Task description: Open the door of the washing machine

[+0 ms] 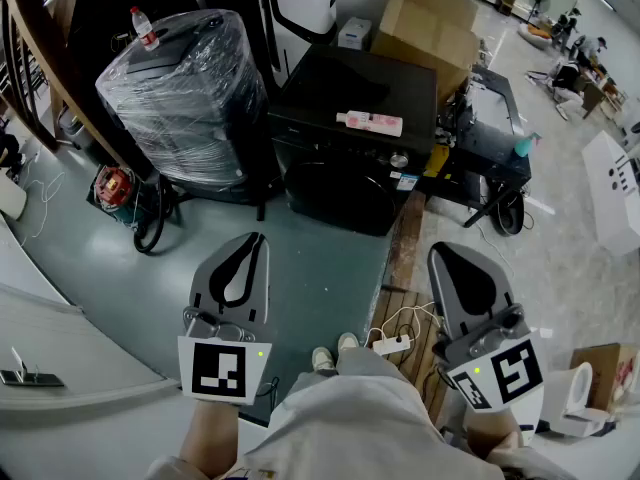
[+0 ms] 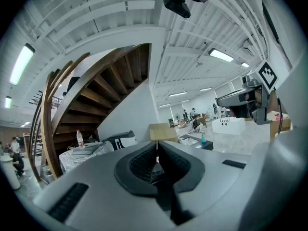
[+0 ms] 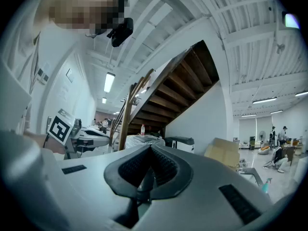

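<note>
Both tongs are closed, tips together, nothing in either. The left gripper [image 1: 257,238] and right gripper [image 1: 438,253] sit low in the head view, level, pointing fwd. The left gripper view [image 2: 156,144] and right gripper view [image 3: 150,149] both show the pads meeting on air.

The washer [image 1: 355,98] is the black box at upper centre, well apart from both tongs, with a bottle [image 1: 370,122] lying on its top. The door [image 1: 335,190] is on the dark front facing you; I can't make out the handle or which side the hinge is on.

The step is prob. the approach, and nothing's been done on the door yet. To do it well:
- Step in and get low enough to see the front.
- Find the handle recess before you commit.
- Pick one tong and open it before you reach.
- Come in level, then hook or pinch the handle edge.
- Pull along the door's arc, not straight back.
- Mind the cable and power strip [image 1: 392,345] by your feet, and the wrapped bundle [image 1: 175,88] at upper left.
</note>
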`<state>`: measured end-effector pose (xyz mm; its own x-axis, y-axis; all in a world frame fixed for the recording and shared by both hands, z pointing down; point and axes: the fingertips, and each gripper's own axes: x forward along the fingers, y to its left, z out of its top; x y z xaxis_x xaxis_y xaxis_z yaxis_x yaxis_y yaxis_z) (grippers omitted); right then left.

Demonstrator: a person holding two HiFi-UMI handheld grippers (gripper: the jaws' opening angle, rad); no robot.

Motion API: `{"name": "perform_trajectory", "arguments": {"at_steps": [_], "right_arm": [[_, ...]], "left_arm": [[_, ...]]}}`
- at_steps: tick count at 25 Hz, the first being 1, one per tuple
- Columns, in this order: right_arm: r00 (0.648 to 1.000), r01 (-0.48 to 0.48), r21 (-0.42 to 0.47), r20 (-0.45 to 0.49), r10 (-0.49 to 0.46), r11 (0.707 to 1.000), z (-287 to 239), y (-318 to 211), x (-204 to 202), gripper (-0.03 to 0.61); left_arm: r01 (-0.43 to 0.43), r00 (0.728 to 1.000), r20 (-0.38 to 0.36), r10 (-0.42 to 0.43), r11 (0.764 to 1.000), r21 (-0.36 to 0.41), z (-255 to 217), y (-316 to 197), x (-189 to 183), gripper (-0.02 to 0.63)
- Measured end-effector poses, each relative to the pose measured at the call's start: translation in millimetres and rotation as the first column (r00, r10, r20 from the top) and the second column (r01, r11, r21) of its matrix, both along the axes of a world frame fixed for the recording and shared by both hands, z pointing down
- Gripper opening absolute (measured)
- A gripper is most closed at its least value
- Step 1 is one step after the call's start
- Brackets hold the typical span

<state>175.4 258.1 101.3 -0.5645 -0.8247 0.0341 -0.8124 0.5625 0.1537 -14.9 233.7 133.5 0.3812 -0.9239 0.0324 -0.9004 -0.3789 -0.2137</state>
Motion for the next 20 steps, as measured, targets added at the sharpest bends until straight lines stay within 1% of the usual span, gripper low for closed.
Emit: {"name": "perform_trajectory", "arguments": {"at_steps": [3,8,12,16,18,20], "right_arm": [[1.000,-0.012,-0.013,0.013,0.012,1.000,2,4,4,0.025],[0.999,-0.025,-0.020,0.024,0.025,0.999,2,12,7,0.025],[0.999,-0.031,-0.022,0.037,0.032,0.999,4,21,7,0.025],[0.998,-0.045,-0.028,0.040,0.046,0.999,8,25,8,0.025],[0.998,-0.049,-0.033,0.023,0.050,0.998,11,25,9,0.025],[0.998,-0.059,-0.026,-0.032,0.059,0.998,15,21,9,0.025]], "left_arm": [[-0.004,1.000,-0.005,0.004,1.000,-0.006,1,6,2,0.029],[-0.015,1.000,0.009,0.015,1.000,-0.017,3,13,4,0.029],[-0.031,0.999,-0.025,0.031,0.999,-0.007,0,21,5,0.029],[-0.060,0.998,-0.005,0.060,0.998,0.003,-2,18,11,0.029],[-0.070,0.998,-0.003,0.070,0.998,-0.006,-1,16,14,0.029],[-0.072,0.997,0.005,0.072,0.997,-0.019,2,12,15,0.029]]}}
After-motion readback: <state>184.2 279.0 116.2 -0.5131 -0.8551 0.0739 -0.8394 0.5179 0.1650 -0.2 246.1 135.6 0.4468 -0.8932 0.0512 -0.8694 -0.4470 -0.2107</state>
